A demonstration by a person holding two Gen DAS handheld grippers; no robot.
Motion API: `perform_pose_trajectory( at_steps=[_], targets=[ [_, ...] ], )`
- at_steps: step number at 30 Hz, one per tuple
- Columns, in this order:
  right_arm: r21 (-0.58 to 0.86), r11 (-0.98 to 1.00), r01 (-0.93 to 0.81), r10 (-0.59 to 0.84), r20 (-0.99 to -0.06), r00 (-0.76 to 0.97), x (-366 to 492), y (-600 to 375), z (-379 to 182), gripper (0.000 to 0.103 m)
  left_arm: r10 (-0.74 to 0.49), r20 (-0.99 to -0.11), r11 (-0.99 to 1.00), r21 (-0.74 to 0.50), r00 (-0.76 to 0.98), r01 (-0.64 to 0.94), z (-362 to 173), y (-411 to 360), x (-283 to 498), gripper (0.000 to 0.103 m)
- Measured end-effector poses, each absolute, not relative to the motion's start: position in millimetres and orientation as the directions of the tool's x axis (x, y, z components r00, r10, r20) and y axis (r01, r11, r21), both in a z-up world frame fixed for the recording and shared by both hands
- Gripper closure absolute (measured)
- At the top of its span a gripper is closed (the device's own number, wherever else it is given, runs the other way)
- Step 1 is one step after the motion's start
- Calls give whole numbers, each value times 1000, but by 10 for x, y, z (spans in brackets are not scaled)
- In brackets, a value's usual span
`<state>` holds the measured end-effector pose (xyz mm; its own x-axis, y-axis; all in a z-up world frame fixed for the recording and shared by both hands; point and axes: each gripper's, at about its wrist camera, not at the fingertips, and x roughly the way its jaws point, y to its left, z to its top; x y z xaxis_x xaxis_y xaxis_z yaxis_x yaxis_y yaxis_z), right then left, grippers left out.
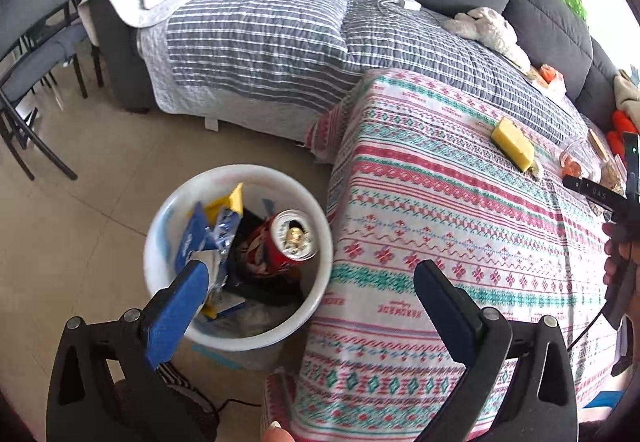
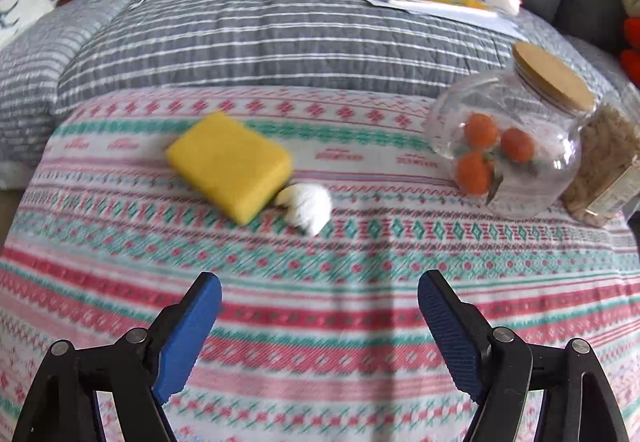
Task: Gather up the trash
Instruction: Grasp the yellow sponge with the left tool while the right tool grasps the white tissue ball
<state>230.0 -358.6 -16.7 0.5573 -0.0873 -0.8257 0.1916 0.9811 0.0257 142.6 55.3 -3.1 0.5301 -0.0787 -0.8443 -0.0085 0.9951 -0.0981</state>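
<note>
Trash bin (image 1: 168, 226) is sitting beside the counter (image 1: 400, 202), catching drops; both claws, left (image 1: 308, 278) and right (image 2: 320, 294), are gaping empty, right probably nearing the crumpled wad (image 2: 306, 208).

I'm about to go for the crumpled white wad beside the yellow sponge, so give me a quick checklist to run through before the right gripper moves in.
1. Right gripper open and empty: ok, nothing between the pads.
2. Crumpled white wad in sight and unobstructed on the patterned cloth: ok.
3. Wad clear of the yellow sponge: not ok, it lies right against the sponge's corner.
4. Glass jar out of the approach path: ok, it stands off to the right.
5. White bin has room: ok, it holds a can and wrappers, but the rim is clear.
6. Left gripper empty: ok, open near the bin.
</note>
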Motion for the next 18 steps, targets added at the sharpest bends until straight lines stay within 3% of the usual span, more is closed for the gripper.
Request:
perform_pose_trajectory(
  at_steps=[6,13,15,16,18],
  targets=[
    [139,965,222,-2,-842,539,2618,-3841,-424,29,-85,-846,996,-81,527,30,-87,280,1550,0],
    [214,957,197,78,-842,534,2944,-3838,-632,47,-110,-846,994,-87,521,69,-121,11,1672,0],
    [215,960,180,91,-846,525,3023,-3830,-717,57,-133,-838,991,-118,529,61,-120,-52,1710,0],
    [225,959,174,105,-849,517,3043,-3829,-760,74,-147,-840,989,-132,523,65,-129,-101,1734,0],
    [240,957,163,119,-838,532,3010,-3846,-758,76,-151,-848,989,-124,508,86,-149,-242,1780,0]
  ],
)
